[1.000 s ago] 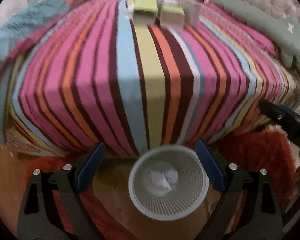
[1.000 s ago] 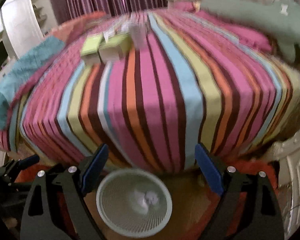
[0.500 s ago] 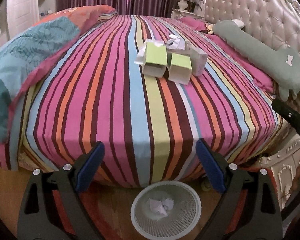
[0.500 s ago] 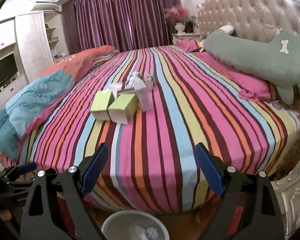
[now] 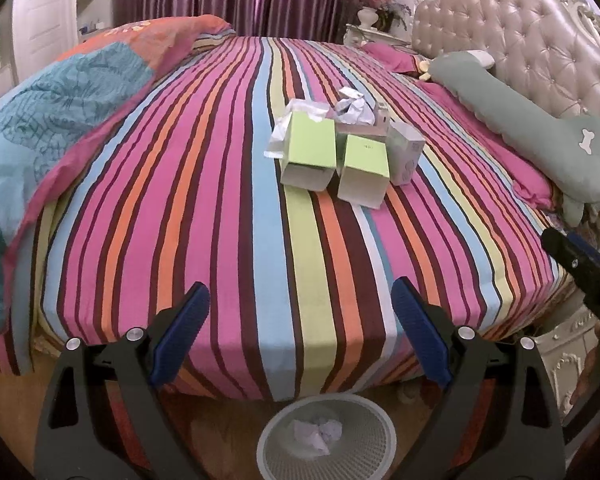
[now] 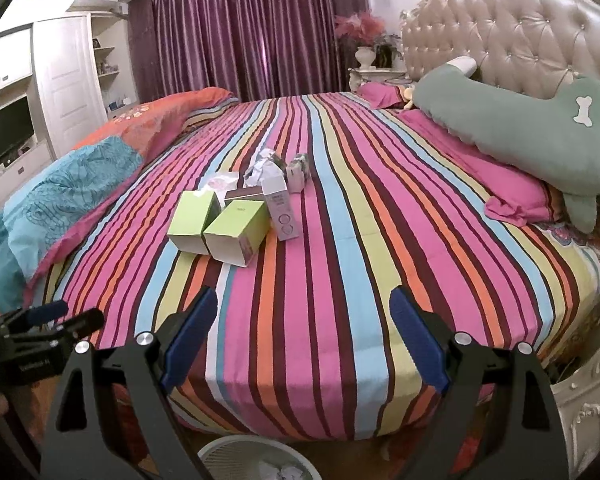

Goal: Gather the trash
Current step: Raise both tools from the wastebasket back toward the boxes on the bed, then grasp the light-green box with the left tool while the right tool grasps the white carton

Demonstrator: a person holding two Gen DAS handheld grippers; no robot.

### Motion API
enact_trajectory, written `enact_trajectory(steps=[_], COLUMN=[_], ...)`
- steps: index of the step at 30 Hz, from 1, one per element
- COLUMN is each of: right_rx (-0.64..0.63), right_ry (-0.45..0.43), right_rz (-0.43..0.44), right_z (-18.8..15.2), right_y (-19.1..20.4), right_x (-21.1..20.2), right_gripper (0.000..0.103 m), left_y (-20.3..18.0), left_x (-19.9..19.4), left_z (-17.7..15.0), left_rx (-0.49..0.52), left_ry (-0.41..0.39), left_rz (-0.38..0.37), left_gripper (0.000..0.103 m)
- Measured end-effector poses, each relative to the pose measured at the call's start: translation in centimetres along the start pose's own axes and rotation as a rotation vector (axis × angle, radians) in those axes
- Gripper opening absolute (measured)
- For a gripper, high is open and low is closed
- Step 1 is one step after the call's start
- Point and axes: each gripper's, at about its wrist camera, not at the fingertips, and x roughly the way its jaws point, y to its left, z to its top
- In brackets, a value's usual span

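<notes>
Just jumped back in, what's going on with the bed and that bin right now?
A person holds two grippers over the foot of the striped bed. Both the left gripper and right gripper are open and empty. The white basket on the floor already has crumpled paper in it. A cluster of trash sits mid-bed: two green boxes, a pale carton and crumpled wrappers. None of it is touched.

The white basket (image 6: pixel 256 460) below the right hand-held gripper (image 6: pixel 300 336) was cut off by the frame's lower edge. Beyond the green boxes (image 5: pixel 334 164), the crumpled wrappers (image 5: pixel 352 110) were partly hidden, their print too small to read.
</notes>
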Motion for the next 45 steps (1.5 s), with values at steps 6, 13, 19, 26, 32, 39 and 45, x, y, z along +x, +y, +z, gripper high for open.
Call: enact_trajectory(steps=[6,13,19,26,32,39,45], right_rx=[0.0,0.004,-0.032,-0.038,-0.043,-0.087,-0.104], right_ry=[0.018,0.042,0.063,0.088,0.111,0.129,0.158], right_rz=[-0.008,-0.02,-0.028,-0.025,0.002,0.015,0.009], right_z=[0.3,0.9,1.7,3.0,4.2,5.6,6.4], right_y=[0.0,-0.3,0.1,0.0,0.4,1.1,1.8], right_x=[1.3,3.2,5.4,8.4,10.8,13.1,15.3], right_gripper=[0.084,0.084,0.084,0.084,0.084,0.084,0.084], left_y=[-0.2,-0.2,0.0,0.5,0.3,-0.5,-1.0], left_x=[1.2,3.5,5.9,8.4,10.4,13.3,16.0], left_z=[1.5,2.7,4.2,7.0,9.8,12.3,13.4], left_rx=[0.012,0.006,-0.009,-0.048,-0.065,-0.074,-0.07], left_ry=[0.007,0.027,0.042,0.048,0.052,0.085,0.137], left_rz=[0.003,-0.008,-0.007,-0.01,-0.028,-0.049,-0.037], left_gripper=[0.09,0.09,0.09,0.09,0.09,0.09,0.09])
